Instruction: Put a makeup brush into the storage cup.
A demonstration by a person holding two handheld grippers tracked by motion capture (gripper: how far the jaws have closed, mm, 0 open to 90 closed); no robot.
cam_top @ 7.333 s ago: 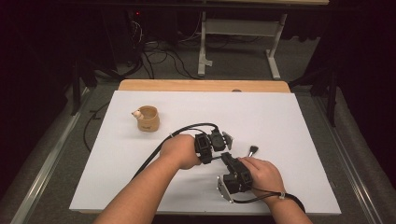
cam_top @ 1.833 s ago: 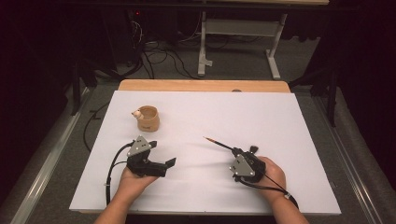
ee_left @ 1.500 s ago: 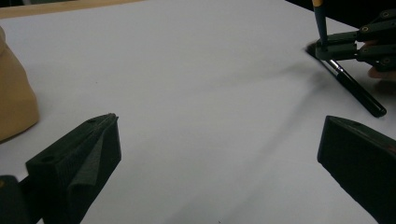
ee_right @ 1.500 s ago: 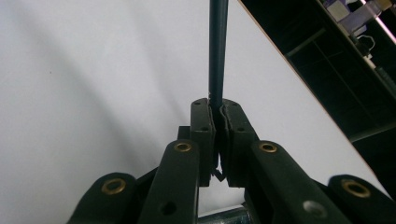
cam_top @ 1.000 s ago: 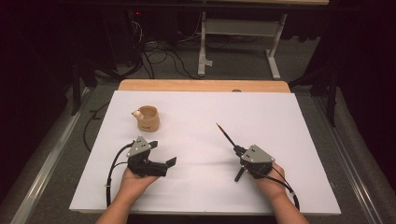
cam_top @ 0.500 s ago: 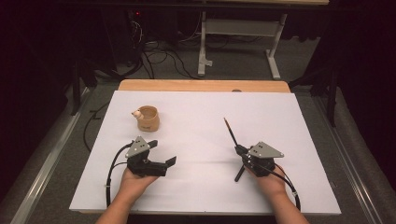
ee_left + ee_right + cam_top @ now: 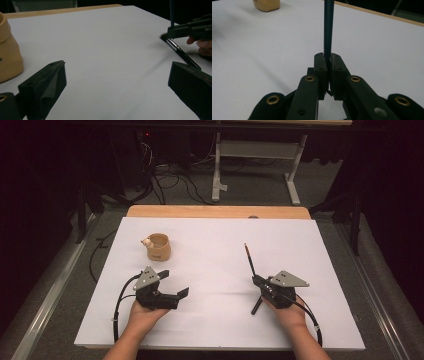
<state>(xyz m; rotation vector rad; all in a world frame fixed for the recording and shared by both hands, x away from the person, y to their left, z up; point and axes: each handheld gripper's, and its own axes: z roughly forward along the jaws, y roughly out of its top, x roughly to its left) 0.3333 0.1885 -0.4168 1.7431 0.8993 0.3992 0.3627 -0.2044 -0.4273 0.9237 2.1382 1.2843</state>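
Black and slender, the thin long-handled paintbrush (image 7: pixel 249 261) is clenched in the right tool (image 7: pixel 261 283), whose jaws pinch it partway along the shaft; one end angles up toward the far edge of the white counter (image 7: pixel 210 245), the other end (image 7: pixel 256 306) slants down to the sheet near the right hand (image 7: pixel 287 312). In the right gripper view the dark shaft (image 7: pixel 328 27) rises straight out from between the closed pads. Judged from its build, the brush is light and stiff, with a smooth lacquered handle that could swivel or slip in a narrow pinch; the bristle end is the delicate part, so a hold on the handle close to the ferrule looks the safest place, with moderate pressure.

The left tool (image 7: pixel 175 285) is released, jaws wide apart with nothing between them, resting on the counter toward the near left corner.

A small tan round cup (image 7: pixel 159 246) stands upright toward the far left side of the counter, well apart from the brush. Something pale sits at its rim; what it holds inside cannot be told
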